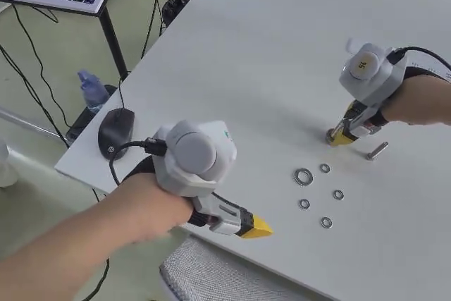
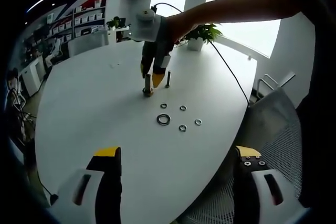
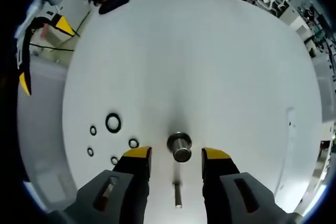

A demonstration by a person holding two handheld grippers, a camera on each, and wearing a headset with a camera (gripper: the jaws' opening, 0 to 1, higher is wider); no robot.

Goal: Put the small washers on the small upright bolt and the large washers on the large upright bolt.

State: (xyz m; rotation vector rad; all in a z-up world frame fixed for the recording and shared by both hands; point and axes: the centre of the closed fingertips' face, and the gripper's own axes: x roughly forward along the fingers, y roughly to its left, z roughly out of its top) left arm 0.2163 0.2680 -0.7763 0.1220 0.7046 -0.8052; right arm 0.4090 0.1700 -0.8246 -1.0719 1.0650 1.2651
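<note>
Since no washer sits on either bolt yet, the task looks barely begun. Nearest the person, the left tongs hover by the near edge of the worktop, released, with nothing between their wide-spread jaws.

At about 2 o'clock from them in the head view, five washers lie flat and loose. There is one large washer, and four small washers are scattered from its 2 o'clock round to its 6 o'clock. None touches another.

Farther on, at 1 o'clock from the large washer, the large bolt stands upright and bare. The right tongs straddle its top, released. The right gripper view shows a gap on each side of the bolt, so they grasp nothing.

The small bolt is just beside it, at about 4 o'clock in the head view. It is also bare, and it appears upright in the left gripper view.

By my judgement every washer is left to do: four onto the small bolt and one onto the large.
</note>
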